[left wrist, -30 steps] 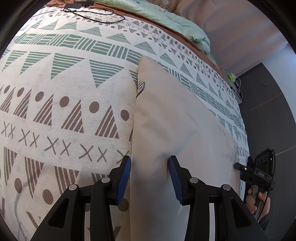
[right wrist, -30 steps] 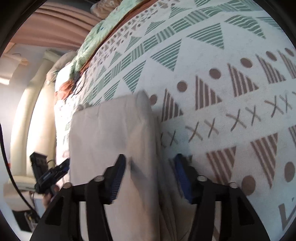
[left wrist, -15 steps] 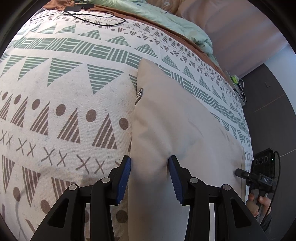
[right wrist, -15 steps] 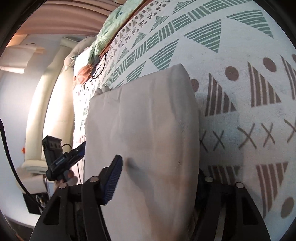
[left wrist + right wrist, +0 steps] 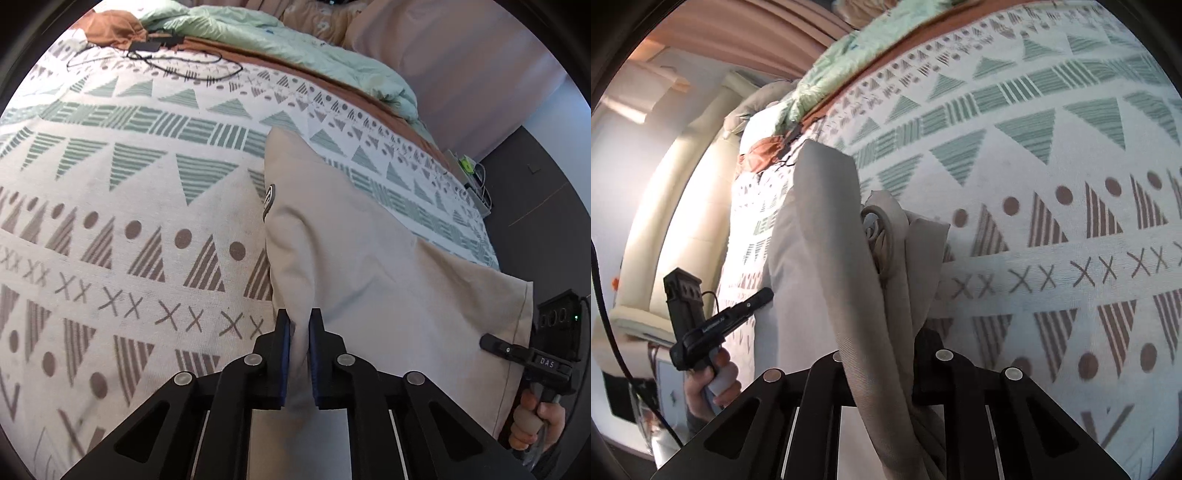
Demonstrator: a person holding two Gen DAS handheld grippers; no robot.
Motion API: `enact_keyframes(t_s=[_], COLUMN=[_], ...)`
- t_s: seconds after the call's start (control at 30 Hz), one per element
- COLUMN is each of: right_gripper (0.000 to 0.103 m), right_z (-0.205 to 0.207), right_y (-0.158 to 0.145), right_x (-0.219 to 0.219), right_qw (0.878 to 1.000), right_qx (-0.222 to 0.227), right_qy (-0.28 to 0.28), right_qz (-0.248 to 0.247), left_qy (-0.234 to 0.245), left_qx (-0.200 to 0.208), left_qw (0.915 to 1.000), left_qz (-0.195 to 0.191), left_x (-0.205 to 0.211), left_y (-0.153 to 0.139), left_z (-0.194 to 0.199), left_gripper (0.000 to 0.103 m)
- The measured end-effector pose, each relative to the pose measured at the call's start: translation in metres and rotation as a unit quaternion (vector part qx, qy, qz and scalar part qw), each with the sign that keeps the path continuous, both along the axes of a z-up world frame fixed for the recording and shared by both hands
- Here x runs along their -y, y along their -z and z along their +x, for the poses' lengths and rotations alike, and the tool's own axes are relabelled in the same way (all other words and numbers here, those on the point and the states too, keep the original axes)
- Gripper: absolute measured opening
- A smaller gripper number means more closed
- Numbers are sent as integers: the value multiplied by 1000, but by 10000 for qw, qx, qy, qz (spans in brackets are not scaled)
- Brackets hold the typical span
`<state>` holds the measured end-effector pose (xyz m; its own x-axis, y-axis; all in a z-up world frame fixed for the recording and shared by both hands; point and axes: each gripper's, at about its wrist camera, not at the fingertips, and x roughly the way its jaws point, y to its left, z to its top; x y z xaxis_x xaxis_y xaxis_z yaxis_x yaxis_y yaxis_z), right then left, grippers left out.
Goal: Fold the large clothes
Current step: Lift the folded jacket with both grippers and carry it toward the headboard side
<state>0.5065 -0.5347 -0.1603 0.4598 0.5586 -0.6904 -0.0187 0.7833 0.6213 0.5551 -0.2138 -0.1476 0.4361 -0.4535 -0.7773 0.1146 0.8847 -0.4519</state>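
Left wrist view, left tool [image 5: 299,328] pinching beige garment [image 5: 369,258] on patterned bedspread [image 5: 129,206], right tool [image 5: 882,354] clamping its bunched folds.

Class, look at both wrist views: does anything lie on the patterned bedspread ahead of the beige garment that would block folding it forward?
Nothing visible does. The bedspread ahead of the beige garment is bare; the black cable lies far off near the pillows.

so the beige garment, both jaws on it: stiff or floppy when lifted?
Probably floppy: the beige garment bunches into soft rolls where the right gripper pinches it, and it creases at the left gripper. Likely light, since a narrow pinch raises a ridge. It may sag between the grips, dragging on the patterned bedspread.
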Motion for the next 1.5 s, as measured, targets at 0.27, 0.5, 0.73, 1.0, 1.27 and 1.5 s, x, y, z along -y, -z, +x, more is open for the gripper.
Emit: enact_keyframes(t_s=[0.27,0.5,0.73,1.0,1.27,1.5], right_gripper=[13,13,13,13,13,13], right_z=[-55,-103,-133,-138,-118,-91], right_y=[-72,-124,-172,-208,-220,-224], right_x=[-36,-63,-100,-164,-240,-339], right_qw=[9974,9928,9854,9789,9733,9666], right_qx=[685,1190,1692,2008,2170,2245], right_qy=[-86,-90,-211,-342,-649,-1116], right_qz=[-202,-114,-23,139,378,539], left_qy=[-30,-129,-257,-493,-745,-1131], left_qx=[585,951,1346,1675,1874,1954], left_qw=[9979,9941,9894,9833,9784,9737], left_qz=[-276,-509,-484,-516,-451,-318], left_x=[-14,-37,-76,-141,-225,-309], left_y=[-67,-116,-165,-207,-237,-240], left_z=[-48,-86,-117,-130,-132,-128], left_gripper=[5,4,4,4,4,4])
